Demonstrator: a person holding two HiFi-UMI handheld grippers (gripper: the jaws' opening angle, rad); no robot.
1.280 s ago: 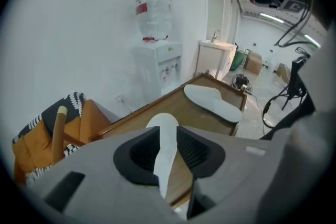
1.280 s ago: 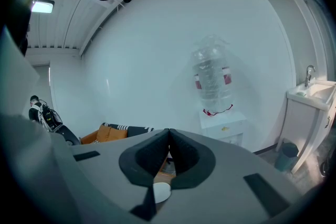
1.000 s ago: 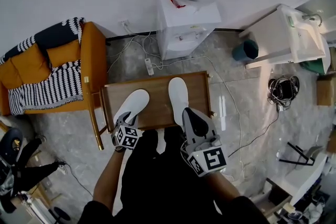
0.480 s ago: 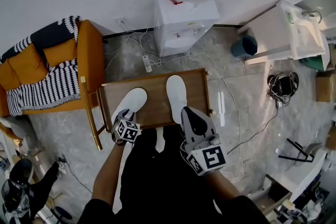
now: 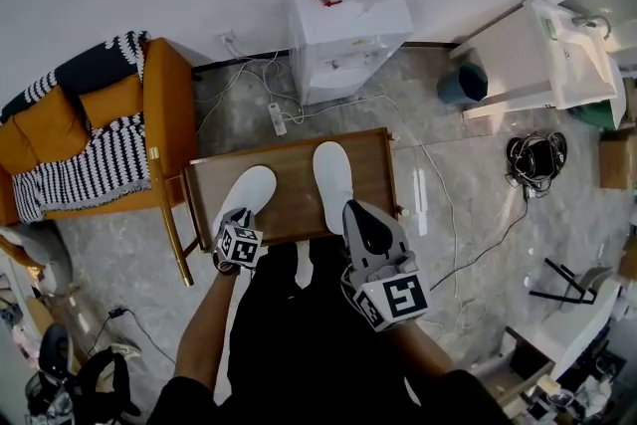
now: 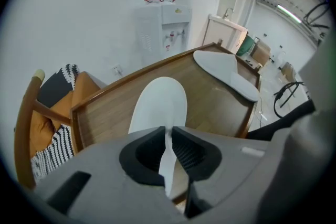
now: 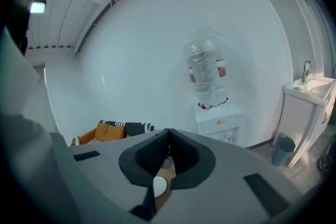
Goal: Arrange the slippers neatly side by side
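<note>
1. Both the left slipper [image 5: 247,192] and the right slipper [image 5: 332,172] are lying apart on the table [image 5: 295,199]
2. At 7 o'clock the left gripper [image 6: 170,136] is closing its jaws on the left slipper's heel
3. At 5 o'clock the right gripper [image 7: 168,148] is hovering with jaws together, empty

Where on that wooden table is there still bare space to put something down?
Bare wood shows between the left slipper and the right slipper, at the table's far-left corner, and along its right rim. The near edge is crowded: the left gripper, jaws closing on the left slipper's heel, and the shut right gripper.
</note>
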